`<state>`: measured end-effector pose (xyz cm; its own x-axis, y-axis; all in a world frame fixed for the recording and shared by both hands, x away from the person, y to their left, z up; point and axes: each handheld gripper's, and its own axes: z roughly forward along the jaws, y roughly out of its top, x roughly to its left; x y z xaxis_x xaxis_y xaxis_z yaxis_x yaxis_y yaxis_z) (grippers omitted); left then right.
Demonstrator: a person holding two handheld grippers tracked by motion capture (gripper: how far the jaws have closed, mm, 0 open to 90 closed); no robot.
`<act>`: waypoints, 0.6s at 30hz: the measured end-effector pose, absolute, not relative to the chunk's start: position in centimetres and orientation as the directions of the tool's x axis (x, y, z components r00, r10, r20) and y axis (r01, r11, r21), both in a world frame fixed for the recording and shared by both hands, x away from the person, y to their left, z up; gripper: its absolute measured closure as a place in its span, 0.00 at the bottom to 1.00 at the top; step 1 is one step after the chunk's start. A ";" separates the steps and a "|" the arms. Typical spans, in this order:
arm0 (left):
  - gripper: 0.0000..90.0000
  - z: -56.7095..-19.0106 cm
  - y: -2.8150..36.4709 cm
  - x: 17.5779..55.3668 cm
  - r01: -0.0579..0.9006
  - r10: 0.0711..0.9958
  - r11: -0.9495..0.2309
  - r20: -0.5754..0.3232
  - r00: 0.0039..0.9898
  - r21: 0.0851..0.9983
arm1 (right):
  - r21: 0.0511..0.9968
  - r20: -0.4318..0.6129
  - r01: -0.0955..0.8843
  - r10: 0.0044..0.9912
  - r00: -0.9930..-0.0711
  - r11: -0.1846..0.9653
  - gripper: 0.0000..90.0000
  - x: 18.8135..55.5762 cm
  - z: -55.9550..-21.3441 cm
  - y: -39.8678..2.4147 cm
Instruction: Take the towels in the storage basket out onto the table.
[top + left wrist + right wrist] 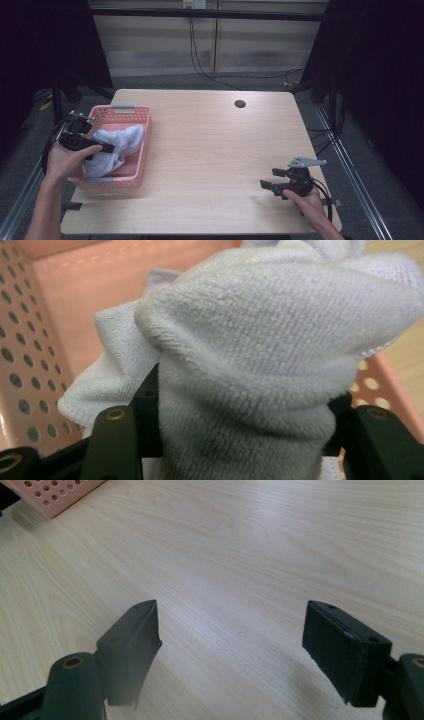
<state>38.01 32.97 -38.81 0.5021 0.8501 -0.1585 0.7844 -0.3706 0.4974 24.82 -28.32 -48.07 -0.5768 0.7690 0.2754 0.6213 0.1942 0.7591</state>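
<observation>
At table's left edge, left gripper reaches over the pink basket and grips the white towel; left gripper view confirms it: a thick fold of towel sits bunched between the two black jaws, which stand about half apart, pressed against the cloth on either side; the fold rises straight up from the jaws, so the cloth's long axis runs along the gripper's own line; rest of towel hangs or lies inside the basket, perforated wall close behind; cannot tell how much of the cloth rests on the basket floor. Right gripper sits low at the table's near right corner, well apart from basket and towel; its jaws stand wide with nothing between, bare table ahead, corner of basket far off at upper left. Judgement: work in hand is lifting towel out of basket; left hand alone has it; key relation is towel above basket and to the left of the free table, so the carry would go rightward, toward the waiting right gripper; risk: trailing cloth may snag the basket rim.
</observation>
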 end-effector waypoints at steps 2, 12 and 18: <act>0.45 -38.3 32.8 37.9 0.782 0.852 -0.366 -0.157 0.500 0.504 | 0.759 0.276 0.622 0.768 -0.578 0.194 0.25 24.8 -48.1 -28.3; 0.45 -36.3 33.2 37.8 0.776 0.855 -0.363 -0.148 0.498 0.517 | 0.759 0.275 0.620 0.767 -0.580 0.197 0.25 24.8 -48.1 -28.3; 0.45 -34.9 33.1 38.2 0.778 0.853 -0.377 -0.138 0.503 0.503 | 0.759 0.276 0.621 0.765 -0.582 0.198 0.25 24.8 -48.1 -28.3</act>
